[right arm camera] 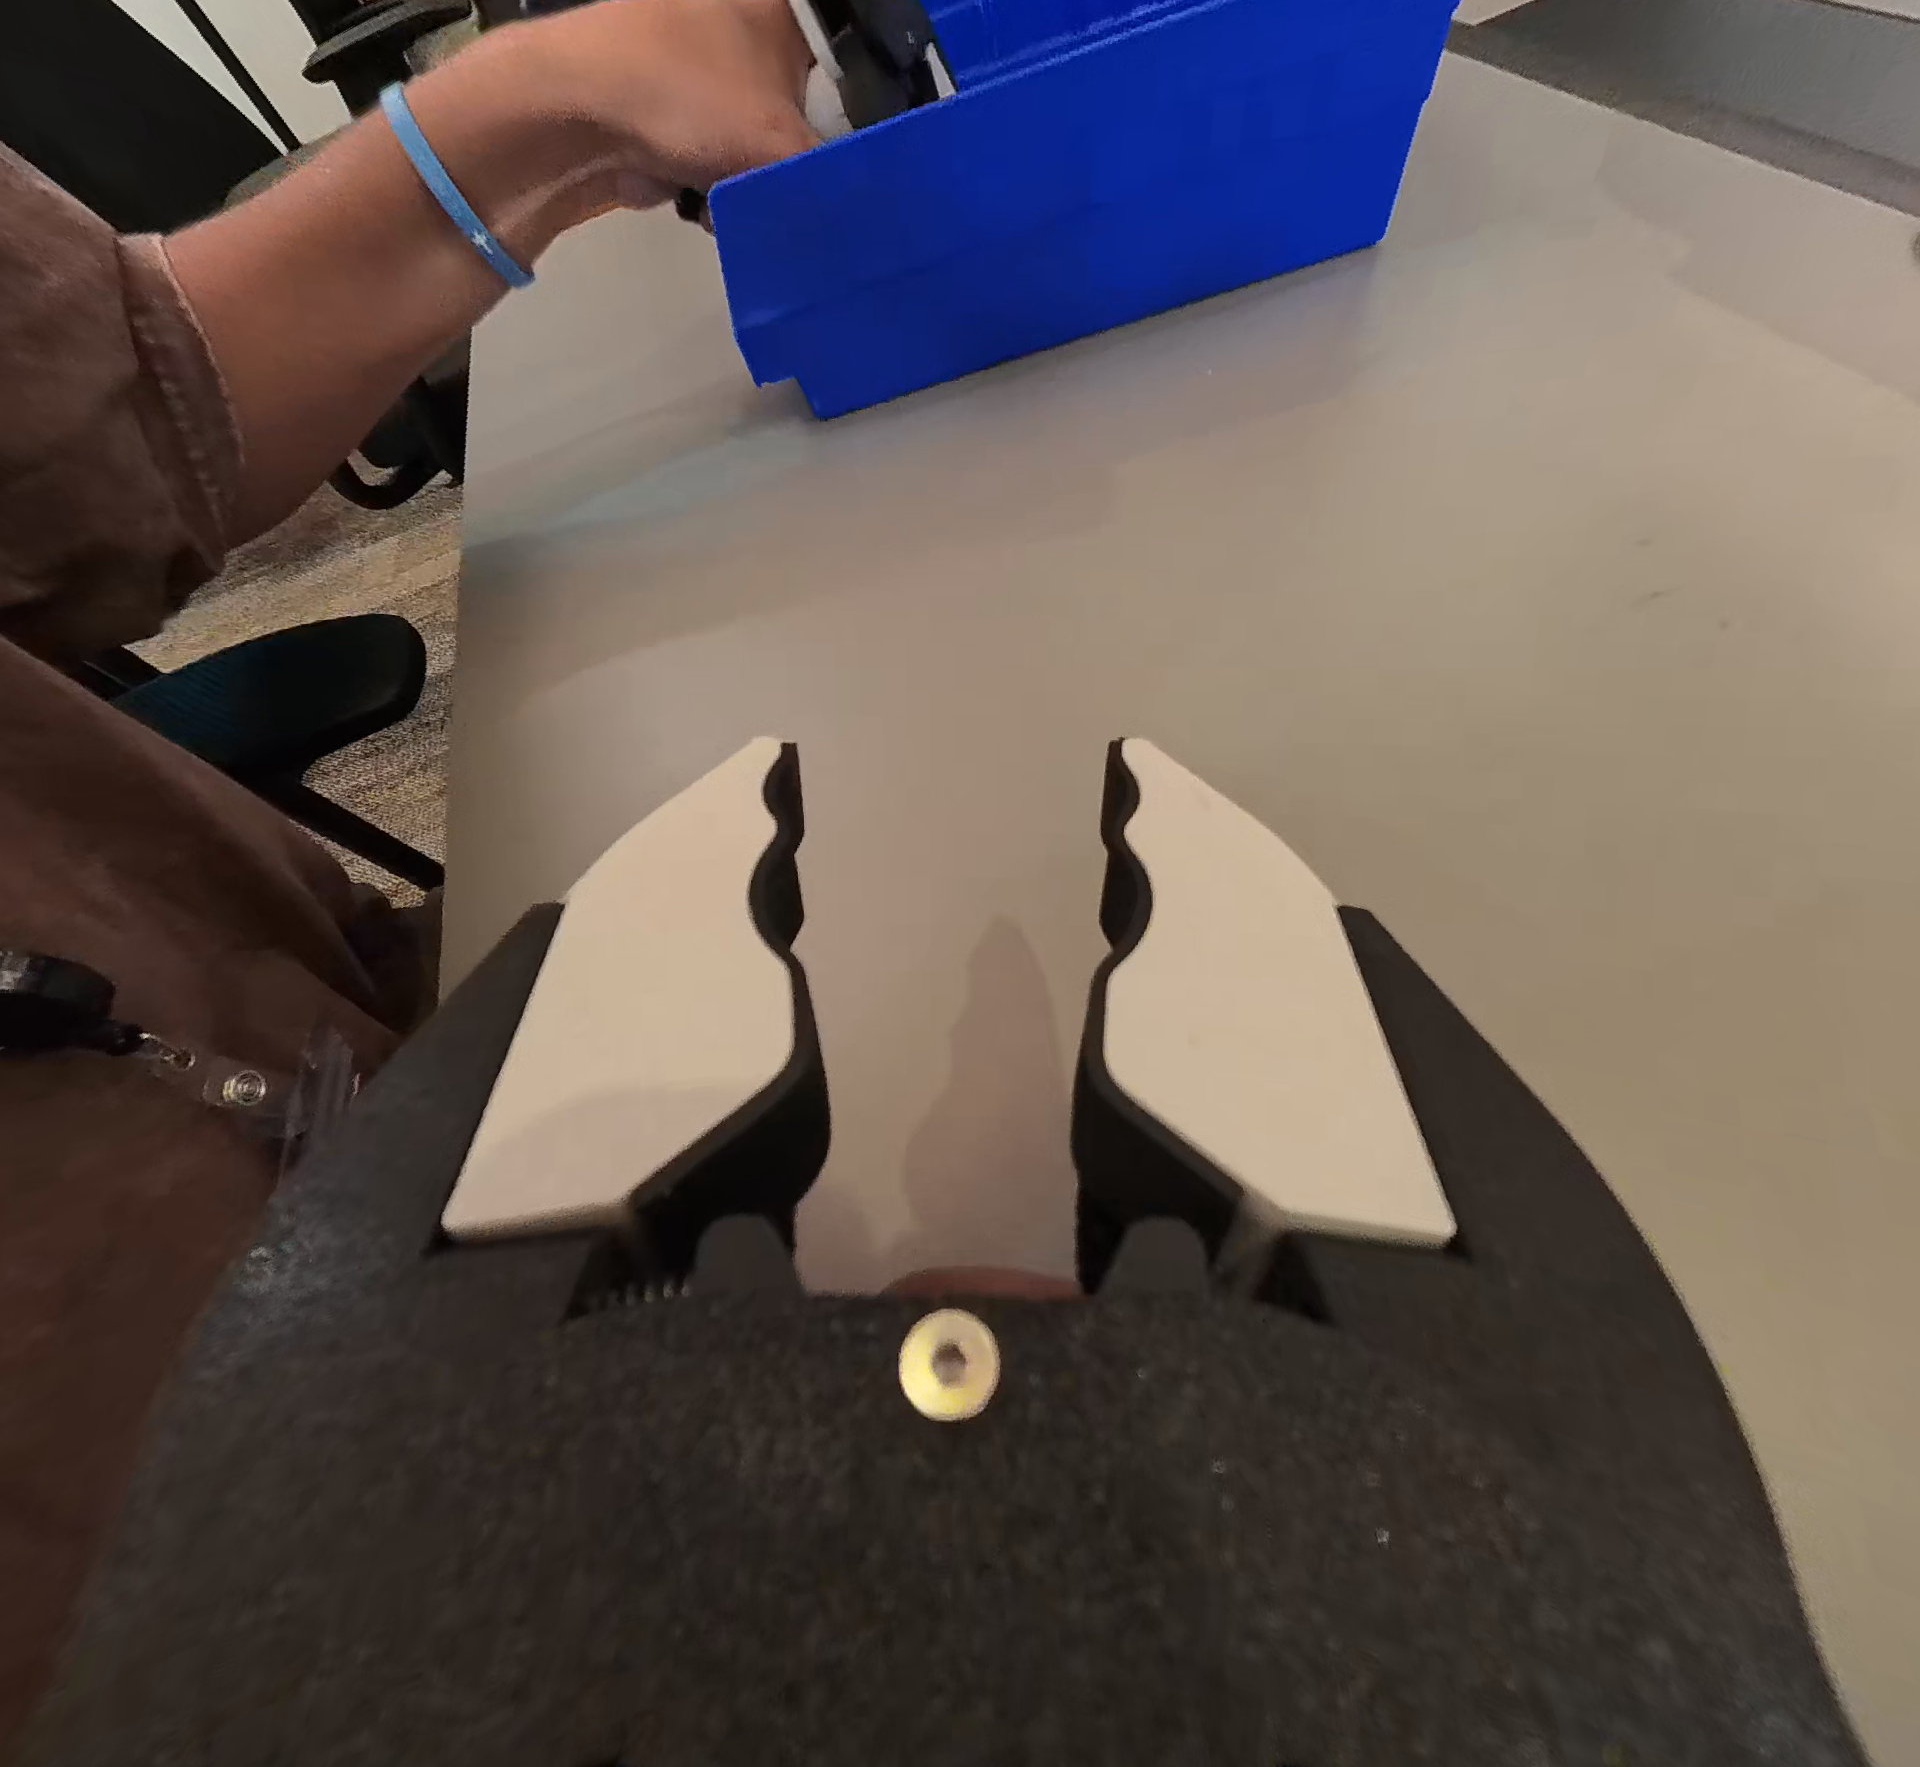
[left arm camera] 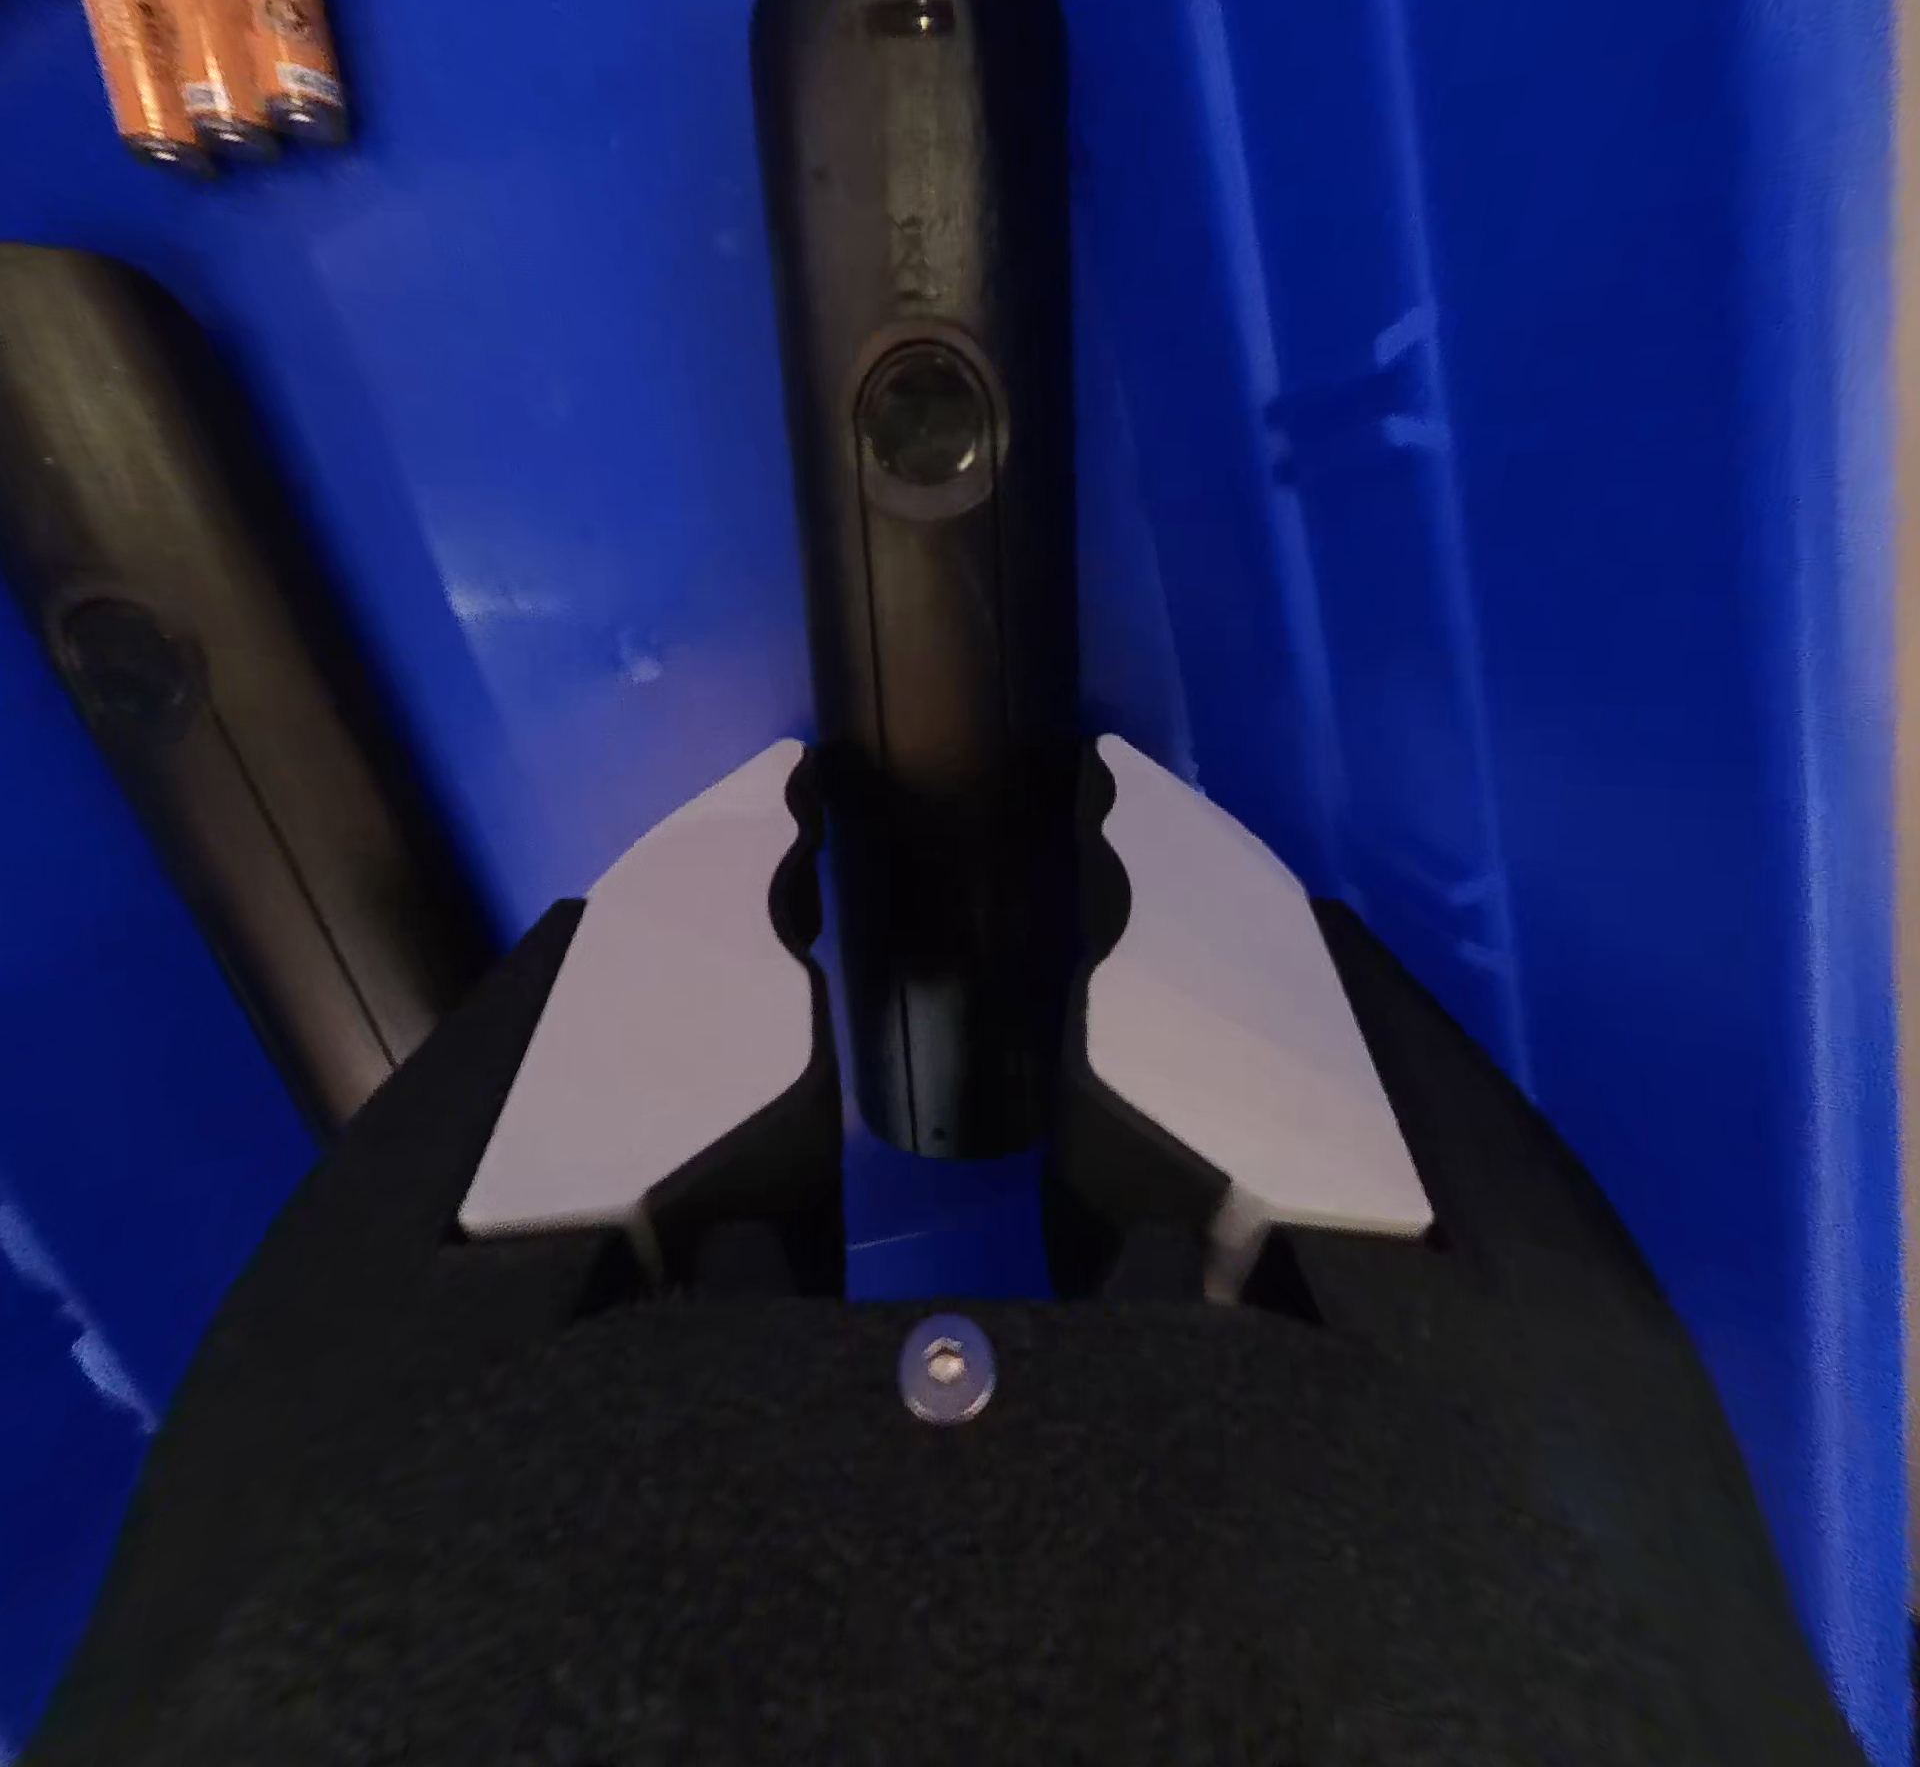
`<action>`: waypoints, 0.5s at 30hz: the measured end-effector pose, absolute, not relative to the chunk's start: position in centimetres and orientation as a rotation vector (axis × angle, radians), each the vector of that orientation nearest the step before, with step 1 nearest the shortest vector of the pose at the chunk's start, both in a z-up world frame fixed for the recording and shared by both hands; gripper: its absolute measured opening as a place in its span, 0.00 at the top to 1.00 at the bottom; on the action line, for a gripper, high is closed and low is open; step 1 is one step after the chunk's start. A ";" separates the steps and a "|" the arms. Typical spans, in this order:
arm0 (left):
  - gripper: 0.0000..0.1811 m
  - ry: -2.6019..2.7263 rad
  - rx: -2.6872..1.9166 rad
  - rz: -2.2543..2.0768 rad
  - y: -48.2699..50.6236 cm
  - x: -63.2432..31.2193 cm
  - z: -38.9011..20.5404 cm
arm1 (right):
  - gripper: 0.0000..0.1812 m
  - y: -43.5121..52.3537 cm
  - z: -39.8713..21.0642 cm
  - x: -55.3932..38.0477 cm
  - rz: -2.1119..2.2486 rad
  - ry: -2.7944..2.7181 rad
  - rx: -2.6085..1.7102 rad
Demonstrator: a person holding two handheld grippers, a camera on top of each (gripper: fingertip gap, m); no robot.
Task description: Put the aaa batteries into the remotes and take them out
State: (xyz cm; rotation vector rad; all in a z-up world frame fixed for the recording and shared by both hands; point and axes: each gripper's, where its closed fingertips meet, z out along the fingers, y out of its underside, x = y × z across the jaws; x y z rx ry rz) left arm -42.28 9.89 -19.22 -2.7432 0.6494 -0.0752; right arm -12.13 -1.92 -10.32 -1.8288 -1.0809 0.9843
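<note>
Black and matte, the remote (left arm camera: 925, 429) is a slim bar with rounded ends, lying back side up on the floor of the blue bin (left arm camera: 1351, 367); a round recess sits at mid-length, with a thin seam running from it toward the near end. The left gripper (left arm camera: 948, 844) is closed on this remote near its near end, the dark scalloped inner edges of both fingers pressing its sides. A second remote (left arm camera: 177, 678) of the same shape lies to the left, angled and well apart from the first. Three copper-coloured batteries (left arm camera: 208, 3) lie side by side at the upper left of the bin floor, apart from both remotes. The bin is glossy moulded plastic; its ribbed side wall rises just to the right of the gripped remote, leaving little room on that side and more on the left. In the right wrist view, the right gripper (right arm camera: 951, 844) hangs over the smooth grey table (right arm camera: 1351, 678) with its fingers spread wide and nothing between them. The bin (right arm camera: 1091, 190) stands farther ahead on the table, and the person's left hand (right arm camera: 623, 86) reaches into it from the left with the other tool.
</note>
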 end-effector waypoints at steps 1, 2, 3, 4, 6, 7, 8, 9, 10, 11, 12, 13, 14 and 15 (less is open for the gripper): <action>0.74 0.643 -2.726 -0.057 9.9 -42.5 -19.1 | 0.70 -1.9 -10.2 -12.0 0.982 -1.079 -1.827; 0.74 0.642 -2.706 -0.039 9.8 -42.9 -18.9 | 0.70 -1.9 -10.2 -11.9 0.978 -1.077 -1.829; 0.74 0.623 -2.681 -0.039 9.8 -43.2 -18.4 | 0.70 -1.8 -10.2 -11.8 0.976 -1.074 -1.831; 0.74 0.586 -2.659 -0.056 9.8 -43.6 -17.8 | 0.70 -1.7 -10.2 -11.6 0.981 -1.067 -1.834; 0.74 0.541 -2.613 -0.050 9.6 -44.9 -16.2 | 0.70 -1.5 -10.3 -11.6 1.022 -1.054 -1.845; 0.74 0.512 -2.585 -0.033 9.6 -45.6 -15.3 | 0.70 -1.4 -10.3 -11.7 1.053 -1.046 -1.851; 0.74 0.502 -2.567 -0.032 9.3 -46.1 -14.4 | 0.69 -1.1 -10.2 -11.8 1.081 -1.030 -1.847; 0.74 0.487 -2.541 -0.039 9.2 -46.5 -13.4 | 0.69 -0.7 -10.2 -11.9 1.111 -1.003 -1.843; 0.74 0.471 -2.504 -0.057 9.0 -46.6 -12.3 | 0.69 -0.4 -10.0 -12.2 1.156 -0.981 -1.836; 0.74 0.476 -2.468 -0.090 8.8 -46.4 -11.1 | 0.69 -0.3 -9.7 -12.6 1.218 -0.968 -1.812; 0.74 0.486 -2.430 -0.130 8.5 -45.7 -9.9 | 0.69 0.0 -9.4 -13.0 1.277 -0.956 -1.777; 0.74 0.508 -2.384 -0.174 8.2 -44.7 -8.5 | 0.68 0.2 -8.9 -13.5 1.330 -0.948 -1.733; 0.75 0.549 -2.334 -0.226 7.9 -43.1 -7.2 | 0.68 0.5 -8.4 -13.9 1.381 -0.945 -1.680; 0.75 0.594 -2.285 -0.279 7.7 -41.2 -5.9 | 0.67 0.9 -7.8 -14.3 1.426 -0.934 -1.638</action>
